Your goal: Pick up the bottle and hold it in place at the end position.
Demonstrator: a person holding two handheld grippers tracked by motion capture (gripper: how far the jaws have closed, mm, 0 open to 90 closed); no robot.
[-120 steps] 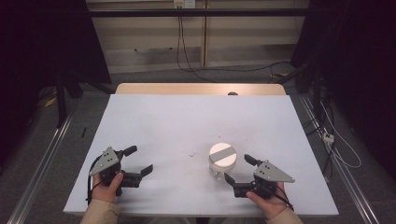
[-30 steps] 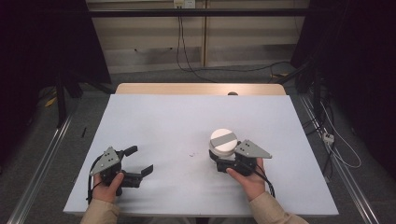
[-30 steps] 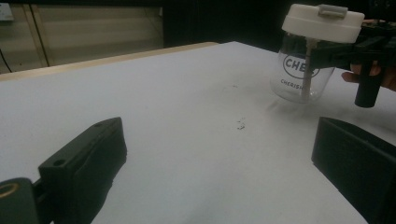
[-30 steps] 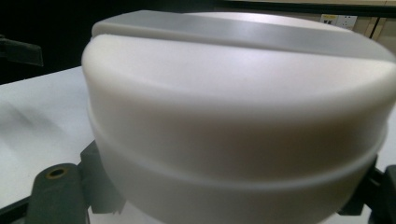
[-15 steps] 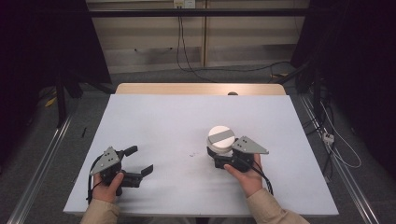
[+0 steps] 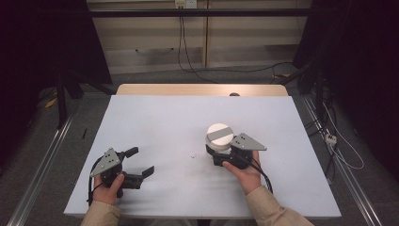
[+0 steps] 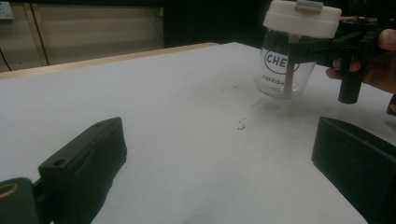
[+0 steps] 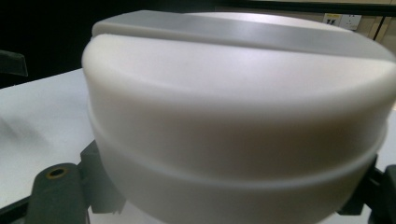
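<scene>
1. The worktop (image 6: pixel 155 117), a pale sheet over a wooden board, is seen across the middle of the high view; apart from a small dark speck (image 6: pixel 193 156) near its centre, nothing but the jar and the two grippers is carried by it.
2. The jar (image 6: pixel 219 140) is found right of centre in the high view, and at the upper right of the left gripper view it is seen raised just clear of the worktop, its long axis upright.
3. The jar's body is clear with dark lettering; nothing is seen inside it. It is closed by a white lid (image 8: pixel 233 116) crossed by a grey bar (image 8: pixel 243 32).
4. The right gripper (image 6: pixel 221 153) is clenched on the jar just under the lid, approached from the lower right of the high view.
5. The left gripper (image 6: pixel 141 162) is released, its fingers (image 7: pixel 84 163) spread wide and holding nothing, low at the left of the high view. The jar lies well apart from it, up and to the right, so it is judged that the lid would be reached by a move that way.
</scene>
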